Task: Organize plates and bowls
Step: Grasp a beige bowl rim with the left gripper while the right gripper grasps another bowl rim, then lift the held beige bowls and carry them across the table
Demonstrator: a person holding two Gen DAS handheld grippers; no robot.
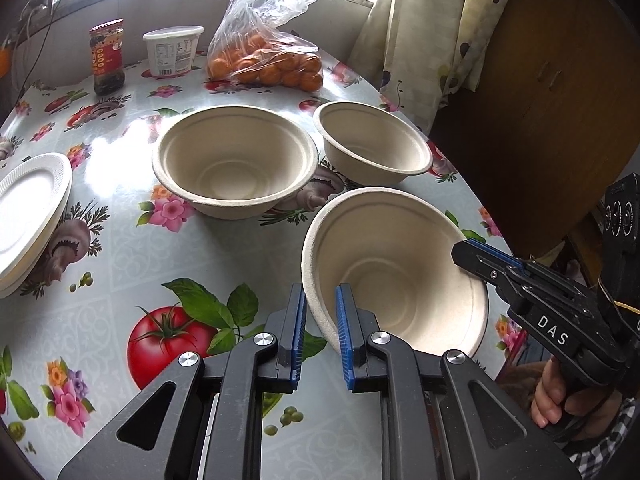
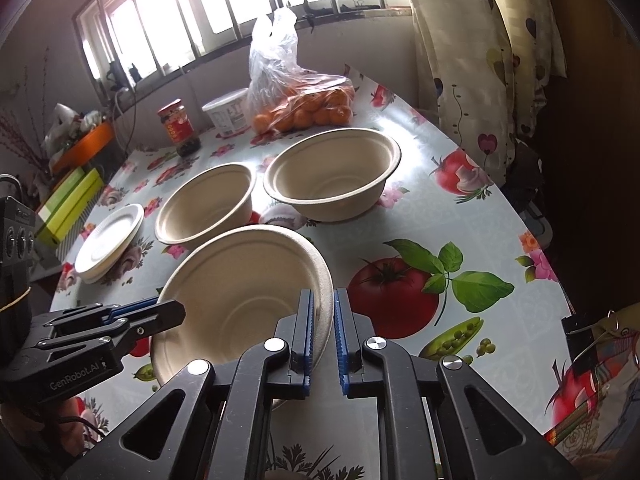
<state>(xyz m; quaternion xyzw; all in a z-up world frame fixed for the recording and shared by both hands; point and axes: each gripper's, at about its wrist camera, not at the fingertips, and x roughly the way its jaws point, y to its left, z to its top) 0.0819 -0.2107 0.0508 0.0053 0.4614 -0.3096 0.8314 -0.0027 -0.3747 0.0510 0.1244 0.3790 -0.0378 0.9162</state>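
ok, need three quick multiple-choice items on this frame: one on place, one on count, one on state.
1. Where is the stack of white plates in the left wrist view?
A. at the left edge of the table
B. inside a bowl
C. beside the bag of oranges

2. How many beige pulp bowls show?
A. two
B. three
C. five

3. How is the nearest bowl held?
A. flat on the table, untouched
B. tilted, its rim pinched by both grippers
C. upside down on the plates

Key: 1 A, the plates lie at the far left of the floral tablecloth. 2 B, two bowls rest upright further back, plus the held one. 3 B, the left gripper and the right gripper each clamp the rim on opposite sides.
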